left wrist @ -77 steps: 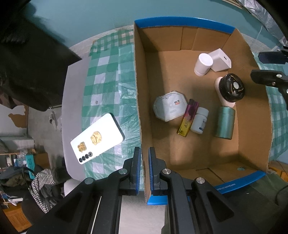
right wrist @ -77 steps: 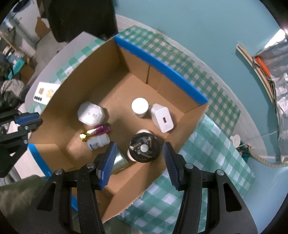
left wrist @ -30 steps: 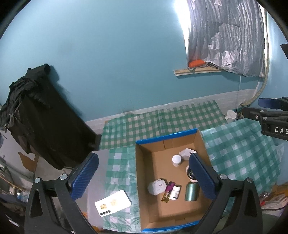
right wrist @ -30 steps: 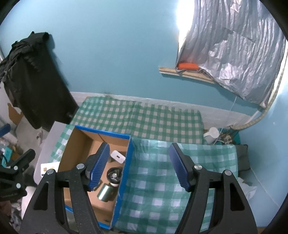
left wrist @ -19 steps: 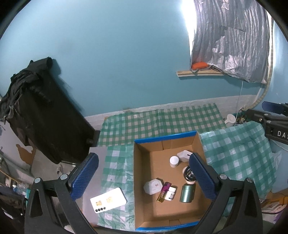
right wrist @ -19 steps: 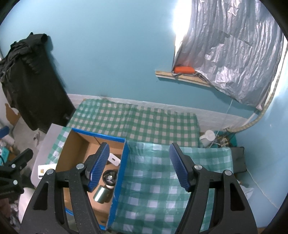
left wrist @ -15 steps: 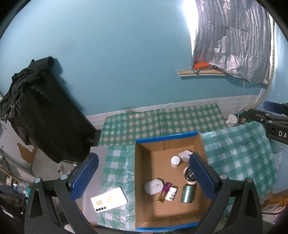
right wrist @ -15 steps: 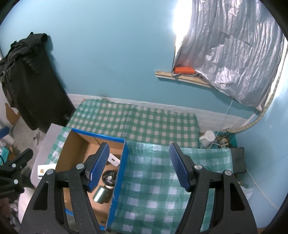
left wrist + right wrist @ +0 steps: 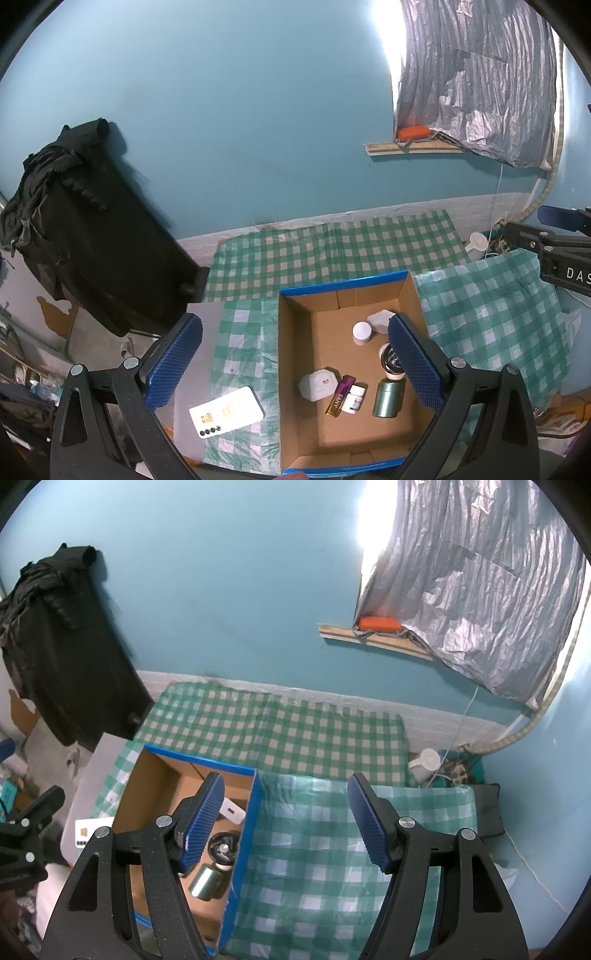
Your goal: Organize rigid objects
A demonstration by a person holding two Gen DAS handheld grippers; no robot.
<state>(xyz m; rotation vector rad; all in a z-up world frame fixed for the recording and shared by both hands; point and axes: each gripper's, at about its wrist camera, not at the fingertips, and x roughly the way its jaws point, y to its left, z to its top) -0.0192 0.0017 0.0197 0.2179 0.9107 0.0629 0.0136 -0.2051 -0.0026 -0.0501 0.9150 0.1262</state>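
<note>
Left wrist view: my left fingers [image 9: 295, 365] are spread wide with nothing between them, held high above the cardboard box [image 9: 282, 354], which sits on the checkered cloth [image 9: 295, 258]. The one rigid thing outside the box is the white phone [image 9: 226, 411], lying flat, back up, just beside the box's left wall and low in this view, close under my left-hand pad. Its long axis runs slantwise, the end away from the box, the one with the row of dark lenses, sitting lower in the view than the end next to the box. Inside the box lie the white mask-like pack [image 9: 317, 384], the purple lighter [image 9: 340, 396], the small pill bottle [image 9: 354, 398], the green can [image 9: 388, 398], the white jar [image 9: 361, 332] and the white charger [image 9: 380, 317]. My right fingers [image 9: 286, 821] are likewise wide apart and empty, and they hang over the cloth beyond the box's right wall, so the whole box lies between them and the phone. I judge the left hand is the nearer one; I would need to drop down and toward the left of the box, turning so the pads close across the phone's short width.
</note>
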